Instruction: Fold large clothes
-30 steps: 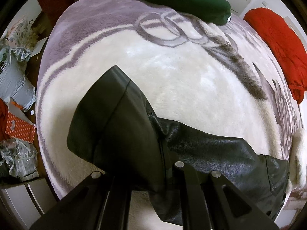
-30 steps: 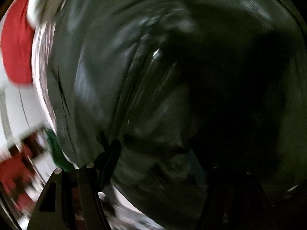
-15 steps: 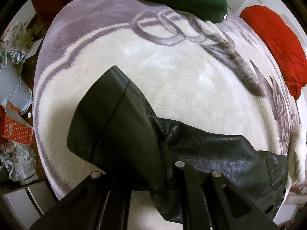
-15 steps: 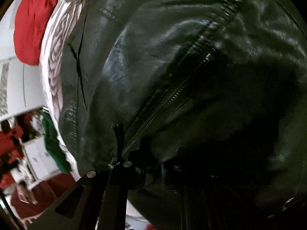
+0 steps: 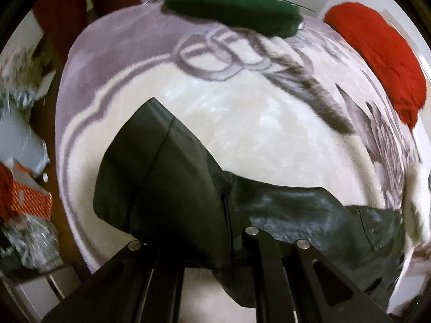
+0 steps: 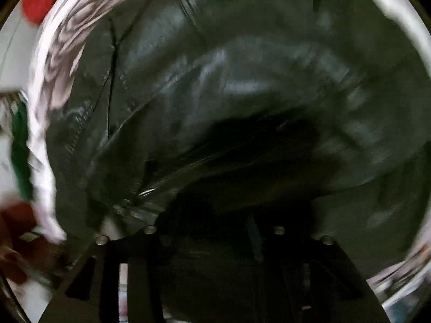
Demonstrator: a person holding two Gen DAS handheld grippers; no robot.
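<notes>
black leather jacket (image 5: 167, 188) spread over a fluffy white and lilac blanket (image 5: 242, 123) on a bed, one sleeve or corner lifted off the blanket by the left gripper (image 5: 215, 242), whose jaws are pinched shut on the leather; the rest of the jacket trails to the right along the blanket's near edge. the right gripper (image 6: 212, 231) hangs straight down over the jacket's zipped front (image 6: 145, 188), jaws about half apart, having just been opening; the blurred, dark view does not show any leather caught between them, so it seems to hold nothing. a folded green garment (image 5: 231, 8) and a red garment (image 5: 377, 53) lie along the far edge, well apart from the jacket. risk from here: the slick, heavy leather could slide out of the single left pinch, or sag and crease unevenly while only one corner is carried. compared with a second ago, the left view sits slightly higher with the same grip, and the right view has swung round across the jacket
</notes>
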